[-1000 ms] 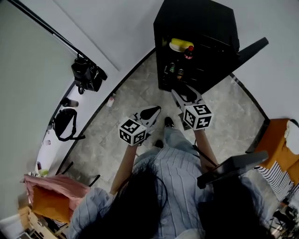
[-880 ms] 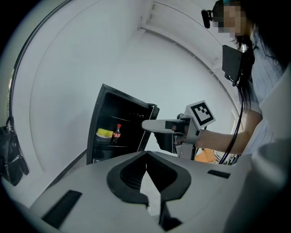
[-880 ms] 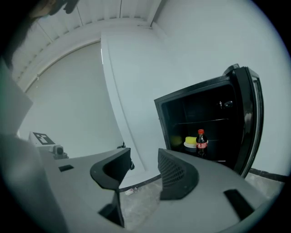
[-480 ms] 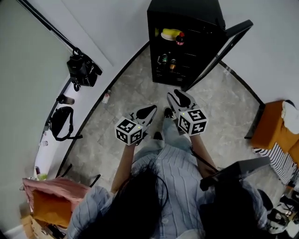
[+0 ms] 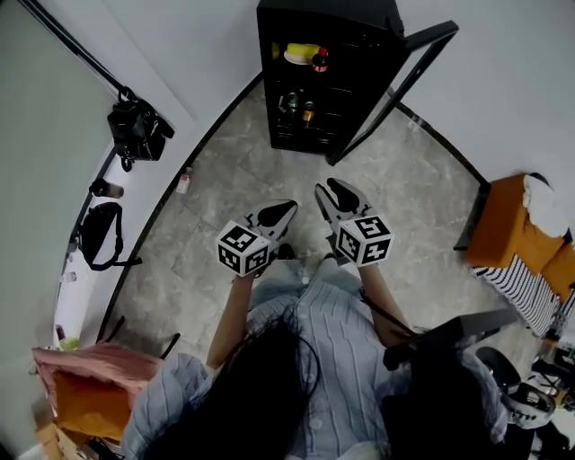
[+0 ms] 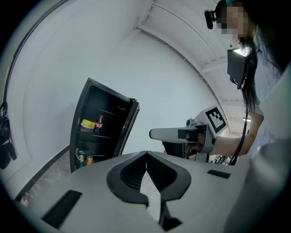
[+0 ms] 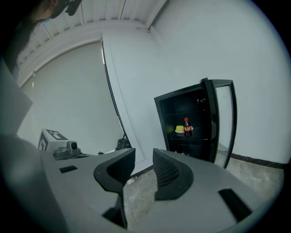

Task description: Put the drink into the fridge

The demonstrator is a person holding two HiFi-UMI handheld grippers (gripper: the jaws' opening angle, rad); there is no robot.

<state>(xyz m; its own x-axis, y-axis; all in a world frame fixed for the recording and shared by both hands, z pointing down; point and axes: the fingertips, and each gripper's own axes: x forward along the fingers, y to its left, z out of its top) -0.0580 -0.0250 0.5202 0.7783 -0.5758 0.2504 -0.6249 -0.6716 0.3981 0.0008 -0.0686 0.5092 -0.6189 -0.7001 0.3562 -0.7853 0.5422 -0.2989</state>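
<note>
Two grippers sit low in the head view, held out by the person over a grey stone-patterned floor (image 5: 207,225). The left gripper (image 5: 288,207) and the right gripper (image 5: 328,189) lie side by side, near each other but apart. Both point toward a black mini fridge (image 5: 328,11) that stands against the white wall, well apart from them. Its glass door (image 5: 395,85) is swung open to the right. On an upper shelf a cola bottle (image 5: 319,60) stands upright just beside a yellow item (image 5: 299,52), and cans (image 5: 289,102) stand on a lower shelf. At the left, a black camera (image 5: 135,130) sits on a stand with a black bag (image 5: 94,235) nearby. An orange seat (image 5: 508,229) is at the right.

In the left gripper view, that gripper's fingers (image 6: 129,175) meet at their tips with nothing between them. Beyond them is the open fridge, with the bottle on its shelf next to the yellow item. The right gripper reaches in from the right side.

In the right gripper view, that gripper's fingers (image 7: 170,175) stand a narrow gap apart and are closing, with only floor showing between them. Far ahead, the cola bottle stands upright on the shelf inside the fridge, with the door open at its right.
</note>
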